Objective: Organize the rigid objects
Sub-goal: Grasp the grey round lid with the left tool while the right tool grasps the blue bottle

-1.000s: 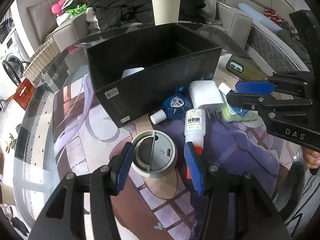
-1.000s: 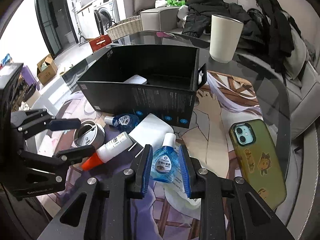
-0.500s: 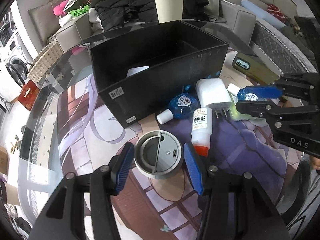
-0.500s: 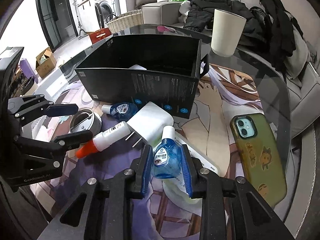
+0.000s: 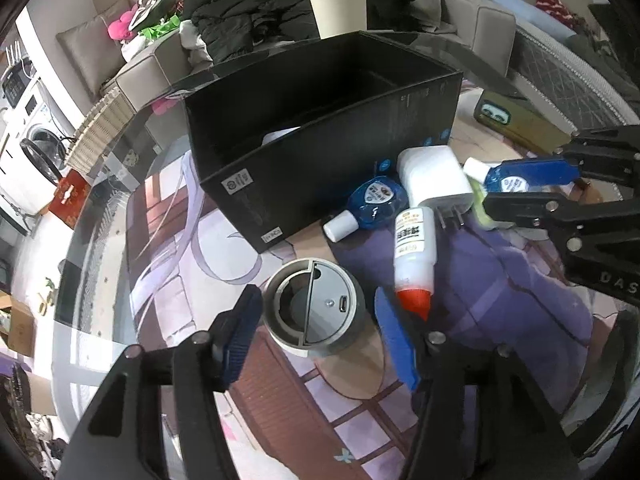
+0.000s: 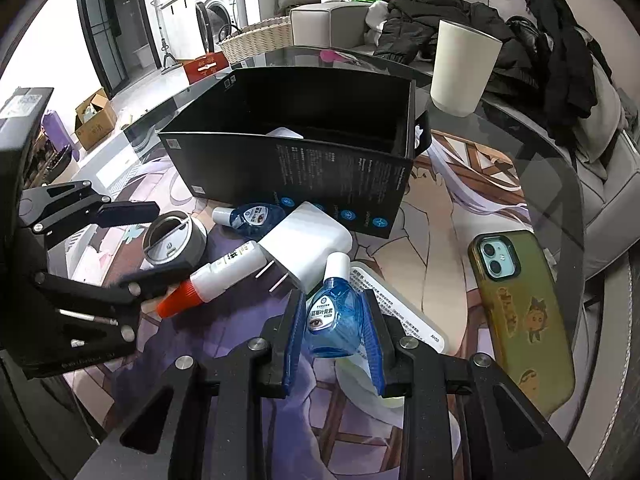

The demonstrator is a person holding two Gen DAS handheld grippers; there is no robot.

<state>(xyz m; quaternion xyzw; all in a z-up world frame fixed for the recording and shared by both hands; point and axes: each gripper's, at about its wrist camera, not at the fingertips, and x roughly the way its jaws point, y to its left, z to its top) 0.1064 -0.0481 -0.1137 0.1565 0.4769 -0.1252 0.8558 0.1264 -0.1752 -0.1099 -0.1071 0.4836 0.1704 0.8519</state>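
On the desk (image 6: 532, 168), in front of the black box (image 6: 304, 168), lie the small rigid things that wait to be put away. The right gripper (image 6: 332, 332) has its fingers narrow and pressed on both flat sides of a blue eye-drop bottle (image 6: 330, 320), whose white cap points away toward the box. This bottle seems light and hard, but its plastic is smooth and its body gets thinner toward the cap, so I judge it can slip forward if the grip is weak; holding it low on the wide part of the body, as now, looks the safest. The left gripper (image 5: 318, 330) stands around a grey round device (image 5: 314, 308) that sits upright near the box corner; its fingers are opening and do not press on it, with a gap on each side. This device looks stiff and a little heavier than the bottles, with a smooth curved wall, so the fingers should take it across the middle, at its widest line, and squarely, or it may turn out. Beside it lie a white glue bottle with a red tip (image 5: 414, 252), a second blue bottle (image 5: 370, 206) and a white charger (image 5: 434, 178), touching one another. The charger has metal pins, so it is better to take it by its flat sides. The phone (image 6: 520, 312) lies apart on the right.
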